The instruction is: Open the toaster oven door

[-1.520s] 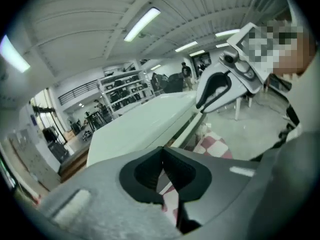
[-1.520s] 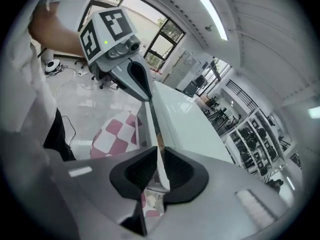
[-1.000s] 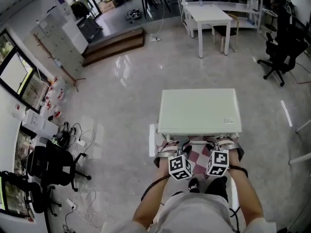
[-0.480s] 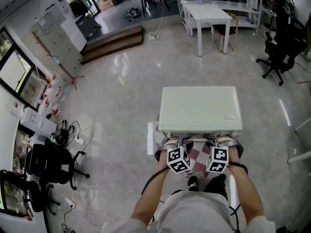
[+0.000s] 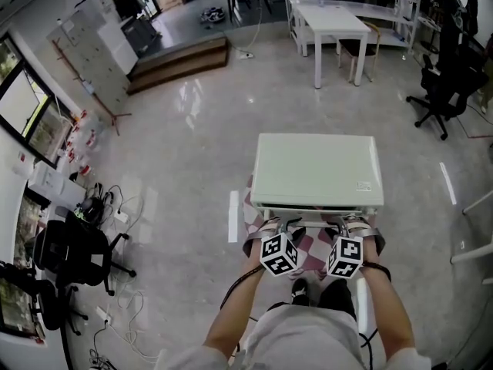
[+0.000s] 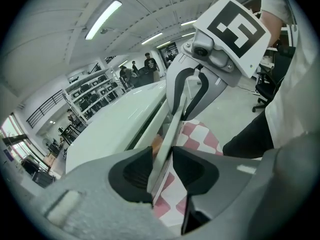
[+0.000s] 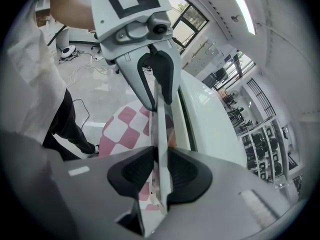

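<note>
Right gripper view — hand-held gripper (image 7: 160, 165) clamps handle (image 7: 161, 116).

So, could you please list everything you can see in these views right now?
toaster oven: one, pale green, centre, on the cloth
door handle: one, pale bar, along the oven's front
checked cloth: one, pink and white, under the oven
table: one, white, far behind the oven
office chairs: at least two, black, far right and left edge
step: one, brown, upper left
person: one, pale shirt, bottom edge
left gripper: grey, jaws just been opening, apart around the door handle
right gripper: grey, clamped on the door handle
</note>
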`<action>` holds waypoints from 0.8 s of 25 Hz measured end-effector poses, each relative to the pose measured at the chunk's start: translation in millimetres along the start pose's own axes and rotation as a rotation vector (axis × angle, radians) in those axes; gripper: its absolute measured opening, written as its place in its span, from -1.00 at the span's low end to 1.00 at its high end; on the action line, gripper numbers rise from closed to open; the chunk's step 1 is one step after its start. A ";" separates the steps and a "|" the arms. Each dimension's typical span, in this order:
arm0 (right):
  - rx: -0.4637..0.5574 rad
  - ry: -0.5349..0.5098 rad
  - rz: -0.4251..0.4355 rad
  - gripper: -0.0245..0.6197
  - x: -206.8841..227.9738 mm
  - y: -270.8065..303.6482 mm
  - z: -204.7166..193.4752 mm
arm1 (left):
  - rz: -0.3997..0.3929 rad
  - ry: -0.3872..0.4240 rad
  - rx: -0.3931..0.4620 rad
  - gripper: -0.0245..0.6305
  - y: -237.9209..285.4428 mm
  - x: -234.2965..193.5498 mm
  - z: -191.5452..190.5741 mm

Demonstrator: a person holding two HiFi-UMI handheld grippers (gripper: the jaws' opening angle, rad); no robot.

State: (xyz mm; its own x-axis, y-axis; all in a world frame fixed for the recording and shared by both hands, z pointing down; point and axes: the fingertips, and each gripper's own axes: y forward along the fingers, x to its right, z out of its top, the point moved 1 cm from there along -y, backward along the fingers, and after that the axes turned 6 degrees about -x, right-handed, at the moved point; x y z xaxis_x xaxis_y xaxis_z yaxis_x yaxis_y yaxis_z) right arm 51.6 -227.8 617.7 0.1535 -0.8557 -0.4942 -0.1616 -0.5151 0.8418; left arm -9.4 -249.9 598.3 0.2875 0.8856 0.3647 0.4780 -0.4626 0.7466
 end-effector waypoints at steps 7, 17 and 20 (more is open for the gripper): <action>0.003 0.004 0.008 -0.67 -12.4 -4.8 2.1 | -0.011 -0.041 0.002 -0.53 -6.6 11.1 -4.2; 0.005 -0.026 0.048 -0.70 -40.8 -11.9 3.3 | -0.031 -0.109 -0.021 -0.52 -14.2 35.3 -13.6; 0.015 -0.021 0.041 -0.70 -47.7 -11.2 3.4 | -0.044 -0.118 -0.034 -0.52 -14.3 42.1 -17.5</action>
State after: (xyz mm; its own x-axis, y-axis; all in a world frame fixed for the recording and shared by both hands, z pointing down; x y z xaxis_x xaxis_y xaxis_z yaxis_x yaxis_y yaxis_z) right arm 42.7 -181.4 631.1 0.1258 -0.8770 -0.4637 -0.1824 -0.4799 0.8582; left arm -18.6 -205.4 612.7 0.3633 0.8931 0.2653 0.4644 -0.4204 0.7795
